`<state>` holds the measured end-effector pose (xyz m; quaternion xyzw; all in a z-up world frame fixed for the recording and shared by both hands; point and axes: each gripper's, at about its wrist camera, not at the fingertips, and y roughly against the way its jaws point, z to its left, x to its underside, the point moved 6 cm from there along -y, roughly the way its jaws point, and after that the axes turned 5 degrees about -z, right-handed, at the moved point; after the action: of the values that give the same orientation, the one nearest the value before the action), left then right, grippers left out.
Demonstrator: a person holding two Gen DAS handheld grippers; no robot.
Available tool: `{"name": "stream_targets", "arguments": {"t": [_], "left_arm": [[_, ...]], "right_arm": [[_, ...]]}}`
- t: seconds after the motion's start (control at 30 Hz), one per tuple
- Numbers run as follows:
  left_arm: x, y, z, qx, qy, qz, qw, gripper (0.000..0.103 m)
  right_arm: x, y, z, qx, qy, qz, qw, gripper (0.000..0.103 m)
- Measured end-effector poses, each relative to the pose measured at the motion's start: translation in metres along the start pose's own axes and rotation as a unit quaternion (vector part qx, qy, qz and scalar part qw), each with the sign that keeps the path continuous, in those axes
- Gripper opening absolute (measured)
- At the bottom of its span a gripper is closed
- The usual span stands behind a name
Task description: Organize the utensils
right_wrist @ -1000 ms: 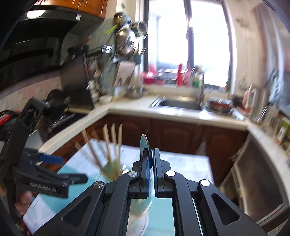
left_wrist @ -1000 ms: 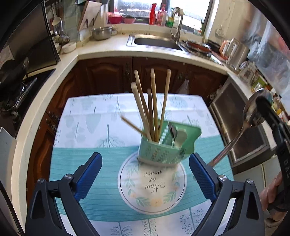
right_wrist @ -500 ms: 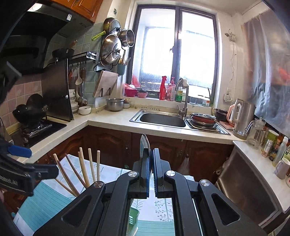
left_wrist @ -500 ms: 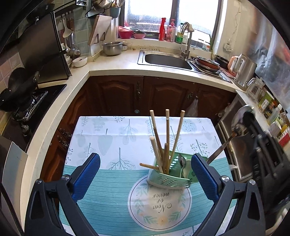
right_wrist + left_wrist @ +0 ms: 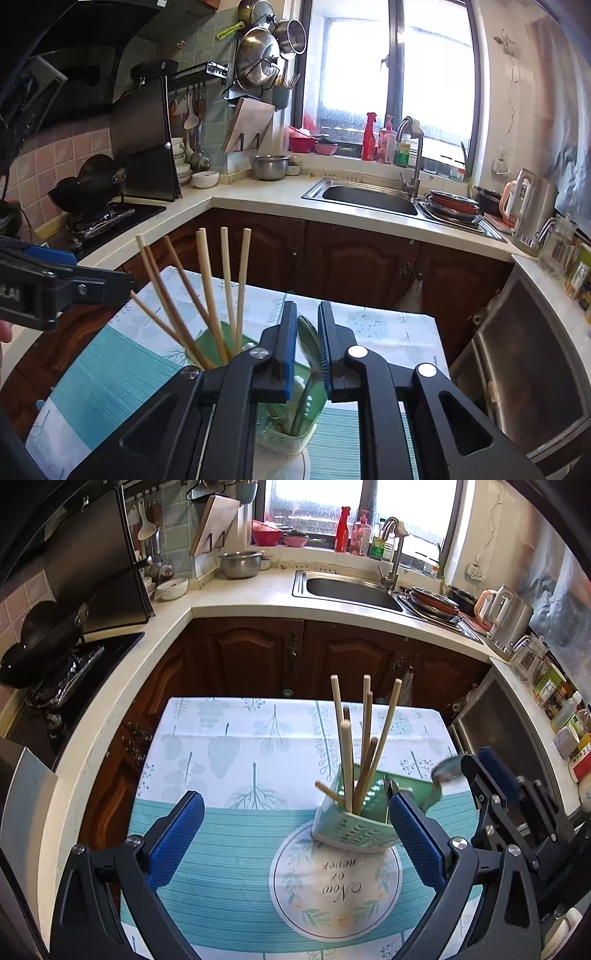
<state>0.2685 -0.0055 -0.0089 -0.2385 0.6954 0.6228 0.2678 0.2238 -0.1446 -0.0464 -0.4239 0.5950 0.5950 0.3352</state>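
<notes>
- Since a second ago the right tongs (image 5: 307, 339) have dropped to the pale green perforated plastic utensil holder (image 5: 354, 827), and their jaws have just been opening, loosing the steel spoon (image 5: 308, 347) that stands between the pads.
- The right wrist view alone shows the spoon's handle inside the holder, right of the wooden chopsticks (image 5: 207, 295).
- The left wrist view alone shows the holder on the round printed mat (image 5: 334, 890) of the worktop; the left tongs (image 5: 295, 834) gape wide, empty.
</notes>
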Motion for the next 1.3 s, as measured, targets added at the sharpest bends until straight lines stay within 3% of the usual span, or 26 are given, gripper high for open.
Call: {"name": "stream_targets", "arguments": {"t": [0.07,0.27,0.73,1.0,1.3], "left_arm": [[0.004,0.001,-0.001,0.003,-0.001,0.003,1.0000,0.100],[0.013,0.012,-0.004,0.008,-0.009,0.002,0.9999,0.100],[0.065,0.049,0.002,0.014,-0.034,0.016,0.9992,0.102],[0.081,0.083,0.007,0.005,-0.025,0.001,0.9997,0.102],[0.095,0.106,0.019,-0.028,-0.009,-0.010,0.9995,0.102]], "right_arm": [[0.003,0.008,0.004,-0.004,0.004,-0.005,1.000,0.036],[0.005,0.045,0.015,-0.009,0.005,-0.010,1.000,0.037],[0.061,0.137,0.045,-0.023,-0.093,0.092,0.991,0.037],[0.069,0.198,0.050,-0.007,-0.177,0.128,0.976,0.052],[0.062,0.236,0.060,0.022,-0.164,0.136,0.977,0.058]]}}
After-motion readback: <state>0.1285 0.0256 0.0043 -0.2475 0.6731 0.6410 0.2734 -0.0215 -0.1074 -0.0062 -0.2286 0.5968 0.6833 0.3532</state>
